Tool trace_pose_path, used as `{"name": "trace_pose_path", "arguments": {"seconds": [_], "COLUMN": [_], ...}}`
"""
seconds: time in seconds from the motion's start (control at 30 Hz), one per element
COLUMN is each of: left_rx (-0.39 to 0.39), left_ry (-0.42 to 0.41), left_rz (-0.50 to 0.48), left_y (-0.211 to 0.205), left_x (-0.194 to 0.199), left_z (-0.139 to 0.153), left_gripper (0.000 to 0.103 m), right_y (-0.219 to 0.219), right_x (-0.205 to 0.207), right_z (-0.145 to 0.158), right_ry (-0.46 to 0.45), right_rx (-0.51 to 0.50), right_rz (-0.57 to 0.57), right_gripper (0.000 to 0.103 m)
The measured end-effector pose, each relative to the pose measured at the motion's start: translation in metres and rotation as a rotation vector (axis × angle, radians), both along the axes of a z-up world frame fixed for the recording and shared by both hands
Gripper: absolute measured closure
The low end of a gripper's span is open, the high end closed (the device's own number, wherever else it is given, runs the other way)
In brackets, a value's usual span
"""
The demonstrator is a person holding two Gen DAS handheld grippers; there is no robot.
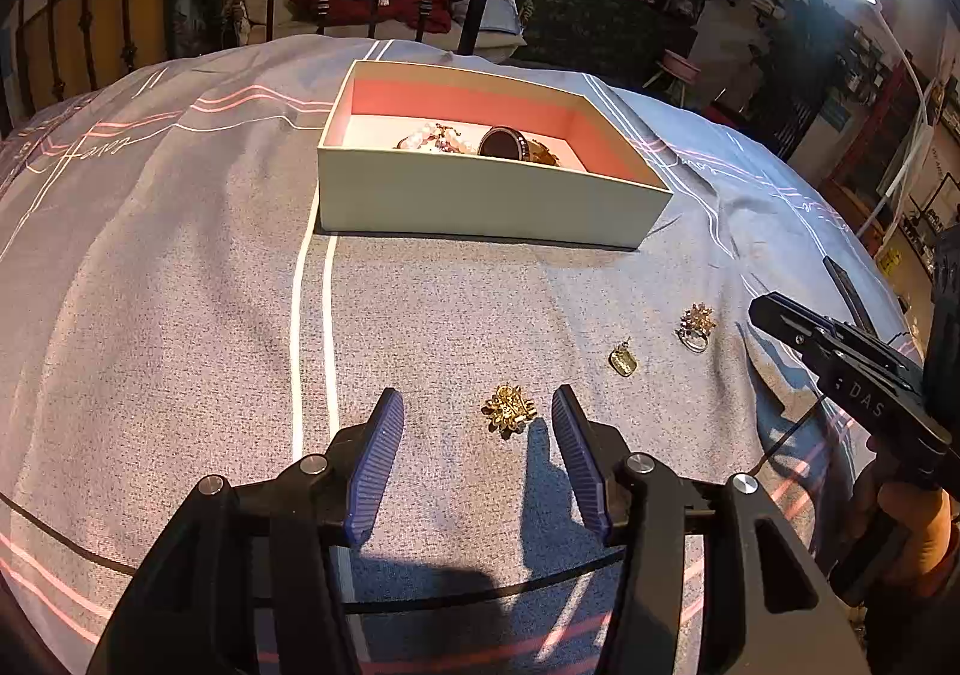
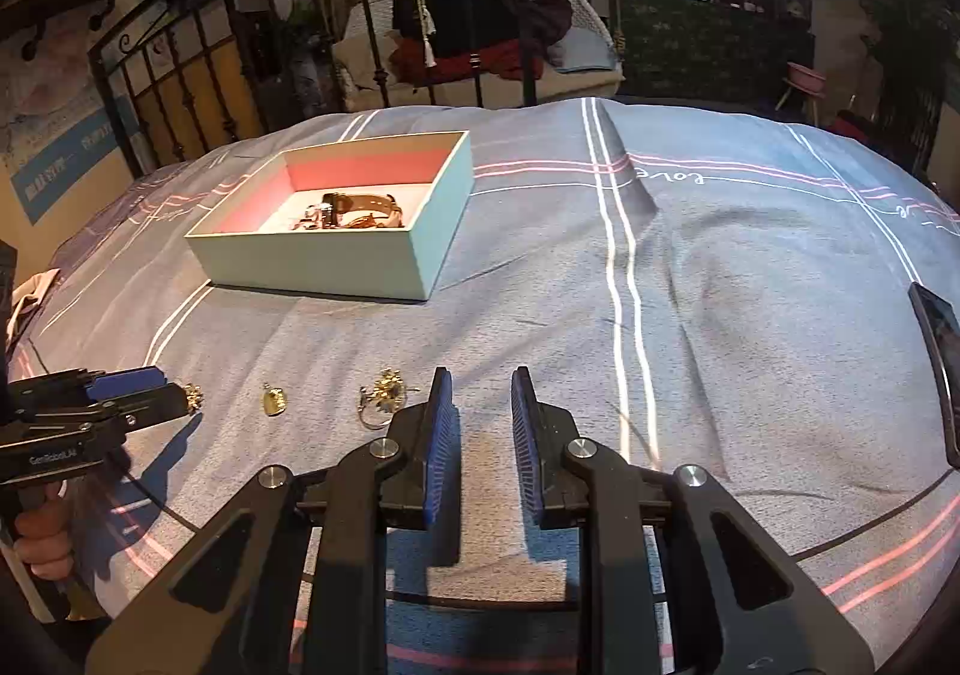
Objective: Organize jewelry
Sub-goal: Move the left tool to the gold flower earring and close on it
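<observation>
On the grey bedspread, a gold flower brooch (image 1: 509,410) lies between the fingers of my left gripper (image 1: 474,408), nearer the right pad. The pads do not touch it, so the gripper is open. A small gold pendant (image 1: 623,360) and a gold flower ring (image 1: 696,326) lie further right. My right gripper (image 2: 482,381) hovers just right of the ring (image 2: 384,396), its jaws narrowly apart and holding nothing. An open white box (image 1: 498,213) with pink inner walls sits beyond and holds a watch and beads. From the right wrist view, the left gripper (image 2: 177,390) half hides the brooch (image 2: 193,396).
A dark phone (image 2: 942,351) lies at the right edge of the bed. A fold ridge (image 2: 636,183) runs through the bedspread right of the box (image 2: 336,267). A black iron bed rail (image 2: 522,15) stands behind. A hand (image 2: 36,531) holds the left gripper's handle.
</observation>
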State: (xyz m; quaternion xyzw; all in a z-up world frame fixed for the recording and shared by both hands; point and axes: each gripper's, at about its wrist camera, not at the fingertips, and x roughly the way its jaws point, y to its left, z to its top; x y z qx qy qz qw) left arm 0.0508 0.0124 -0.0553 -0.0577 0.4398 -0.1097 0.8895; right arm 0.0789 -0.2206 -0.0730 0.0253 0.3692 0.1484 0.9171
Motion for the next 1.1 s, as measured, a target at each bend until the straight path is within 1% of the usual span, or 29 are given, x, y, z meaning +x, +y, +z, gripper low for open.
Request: {"name": "trace_pose_path", "arguments": {"seconds": [0.1,0.17,0.27,0.3,0.4,0.57,0.7,1.0,1.03,1.1], "left_rx": [0.005,0.006,0.01,0.011,0.014,0.033,0.073,0.144,0.157,0.199], "left_ry": [0.0,0.0,0.0,-0.001,-0.004,-0.02,-0.039,-0.069,-0.071,-0.078], "left_rz": [-0.003,-0.004,-0.007,-0.008,-0.011,-0.022,-0.036,-0.053,-0.053,-0.057], "left_y": [-0.002,-0.002,-0.003,-0.003,-0.003,-0.007,-0.012,-0.02,-0.022,-0.028], "left_x": [0.0,-0.001,0.0,0.0,-0.001,-0.002,-0.004,-0.006,-0.005,-0.002], "left_z": [0.0,0.0,0.0,0.0,0.0,-0.001,-0.002,-0.005,-0.005,-0.007], "left_gripper": [0.051,0.051,0.051,0.051,0.051,0.051,0.051,0.051,0.052,0.063], "right_y": [0.019,0.028,0.036,0.035,0.025,0.003,0.001,0.017,0.018,0.021], "right_x": [0.001,0.004,0.014,0.014,0.008,0.005,0.004,-0.001,-0.002,-0.003], "right_z": [-0.003,-0.004,-0.013,-0.013,-0.006,-0.003,-0.001,-0.006,-0.006,-0.006], "right_ry": [0.003,0.008,0.056,0.05,0.003,-0.005,-0.006,0.001,0.004,0.005], "right_rx": [-0.03,-0.038,-0.057,-0.05,0.012,0.117,0.125,0.115,0.116,0.116], "right_rz": [0.08,0.103,0.129,0.129,0.103,0.055,0.056,0.1,0.105,0.112], "right_gripper": [0.081,0.082,0.082,0.089,0.089,0.089,0.089,0.089,0.089,0.089]}}
